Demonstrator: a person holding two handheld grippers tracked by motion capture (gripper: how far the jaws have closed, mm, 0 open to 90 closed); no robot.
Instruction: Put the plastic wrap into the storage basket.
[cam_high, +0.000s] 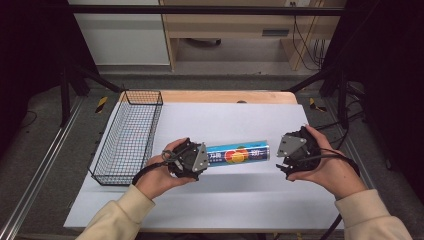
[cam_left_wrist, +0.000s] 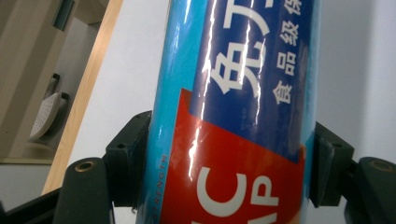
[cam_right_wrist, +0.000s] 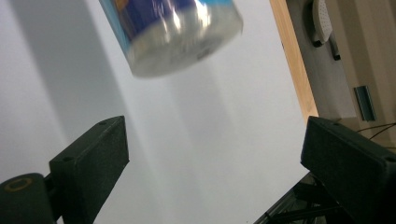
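Black jaws of the left gripper (cam_left_wrist: 233, 172) press on both sides of a blue roll (cam_left_wrist: 238, 112) of plastic wrap and hold it by one end above the white table (cam_high: 225, 200). From this grip the roll's long axis runs level toward the right gripper (cam_right_wrist: 210, 154), whose jaws stand wide apart with nothing between them, a little off the free end. Beyond the left hand stands the wire basket (cam_high: 127, 137), so I judge that the left gripper is the nearer one to carry the roll there.
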